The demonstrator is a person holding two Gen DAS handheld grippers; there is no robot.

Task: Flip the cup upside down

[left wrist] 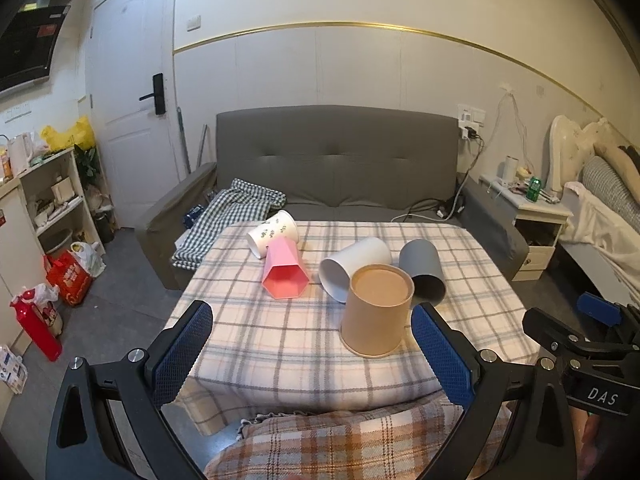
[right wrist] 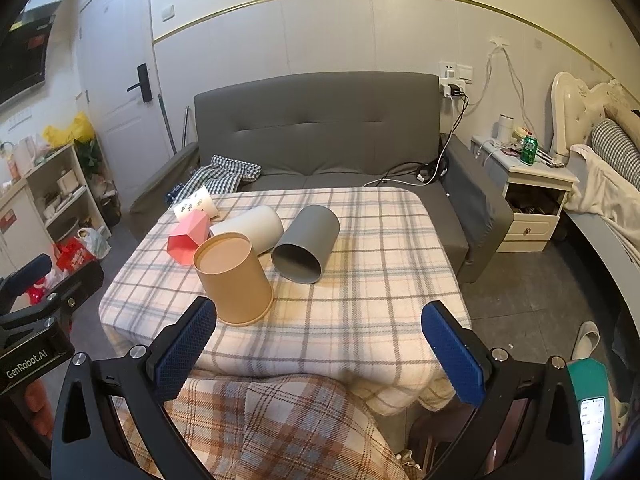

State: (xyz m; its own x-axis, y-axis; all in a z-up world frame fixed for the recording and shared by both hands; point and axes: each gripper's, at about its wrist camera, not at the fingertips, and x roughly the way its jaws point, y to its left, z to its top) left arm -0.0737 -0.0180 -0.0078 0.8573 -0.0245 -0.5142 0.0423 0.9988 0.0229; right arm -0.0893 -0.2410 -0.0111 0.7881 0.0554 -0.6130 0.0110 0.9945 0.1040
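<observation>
Tongs wide apart, both empty: left gripper (left wrist: 312, 354), right gripper (right wrist: 320, 350). Brown cup (left wrist: 378, 309) already mouth-down, front of table (left wrist: 280, 344). Next: grey cup (right wrist: 306, 244) on its side, pinch mid-wall w/ right, rotate rim down gently

Small home bedsit, grey sofa (right wrist: 320, 136), bed (right wrist: 600, 176), nightstand (right wrist: 532, 200), door (left wrist: 132, 120)

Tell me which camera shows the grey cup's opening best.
The right wrist view: the grey cup lies on its side there, its open mouth fully visible. In the left wrist view the brown cup hides part of its mouth.
</observation>
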